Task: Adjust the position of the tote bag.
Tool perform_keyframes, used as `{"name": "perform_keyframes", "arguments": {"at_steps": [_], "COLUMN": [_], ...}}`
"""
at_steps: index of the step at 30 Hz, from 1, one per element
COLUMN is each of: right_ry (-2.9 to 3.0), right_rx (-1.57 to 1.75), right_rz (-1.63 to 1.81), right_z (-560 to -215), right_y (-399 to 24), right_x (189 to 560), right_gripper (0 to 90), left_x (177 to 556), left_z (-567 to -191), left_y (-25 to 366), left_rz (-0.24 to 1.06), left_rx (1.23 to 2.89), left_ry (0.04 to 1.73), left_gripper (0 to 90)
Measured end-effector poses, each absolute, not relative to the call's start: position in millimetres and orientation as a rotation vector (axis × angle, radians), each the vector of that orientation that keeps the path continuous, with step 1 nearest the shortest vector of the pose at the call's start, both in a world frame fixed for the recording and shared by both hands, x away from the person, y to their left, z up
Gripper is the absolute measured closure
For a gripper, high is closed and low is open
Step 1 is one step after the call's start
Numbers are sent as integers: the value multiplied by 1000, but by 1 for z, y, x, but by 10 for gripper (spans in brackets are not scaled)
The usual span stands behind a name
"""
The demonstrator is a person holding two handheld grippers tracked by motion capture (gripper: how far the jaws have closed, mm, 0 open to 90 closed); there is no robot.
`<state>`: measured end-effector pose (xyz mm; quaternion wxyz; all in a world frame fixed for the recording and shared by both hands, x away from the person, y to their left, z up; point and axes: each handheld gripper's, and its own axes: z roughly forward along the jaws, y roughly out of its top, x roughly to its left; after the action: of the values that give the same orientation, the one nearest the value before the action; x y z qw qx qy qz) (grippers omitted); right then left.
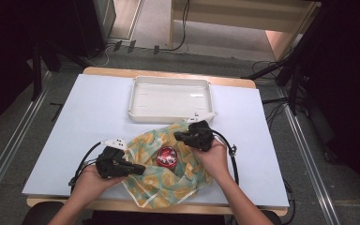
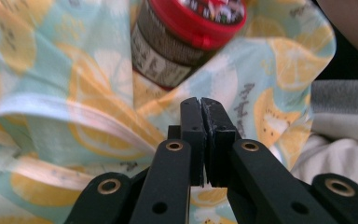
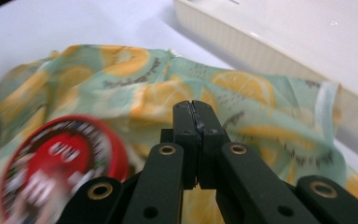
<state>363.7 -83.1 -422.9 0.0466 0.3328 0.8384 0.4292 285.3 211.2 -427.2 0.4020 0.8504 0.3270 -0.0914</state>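
Lying between both fingers [image 1: 138, 167]: tub [image 1: 167, 156].

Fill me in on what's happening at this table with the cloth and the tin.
A person works with a gripper in each hand over a lemon-print cloth spread on the white table. A round red-lidded tin sits in the middle of the cloth. The left gripper lies at the cloth's left edge and the right gripper at its far right part; both pairs of jaws are shut. Whether they pinch fabric is unclear. An empty white tray waits behind.
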Motion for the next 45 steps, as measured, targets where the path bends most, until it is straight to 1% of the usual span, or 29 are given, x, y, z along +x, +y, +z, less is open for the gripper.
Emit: {"name": "perform_keyframes", "arguments": {"at_steps": [4,5,14,25,36,41,45], "right_ry": [2557,2559,2574,2620,2706,2742,2758], "right_rx": [1011,996,974,979,940,920,895], "right_rz": [1326,1334,1348,1364,1343,1326,1309], "right_z": [-417,-415,-413,-422,-439,-446,-448], "right_y": [-92,-96,-100,-107,-91,-83,-76], "right_x": [349,340,318,290,271,268,266], "right_gripper": [900,900,900,900,900,900,900], "left_x": [288,290,303,327,339,344,349], "left_z": [-419,-415,-405,-395,-399,-404,-408], "left_y": [209,208,204,194,184,184,183], "left_rz": [-215,-212,-204,-204,-188,-165,-139], "left_rx": [2144,2144,2136,2123,2131,2143,2153], "left_ry": [816,810,797,794,796,818,828], "left_gripper": [887,887,886,880,870,846,792]}}
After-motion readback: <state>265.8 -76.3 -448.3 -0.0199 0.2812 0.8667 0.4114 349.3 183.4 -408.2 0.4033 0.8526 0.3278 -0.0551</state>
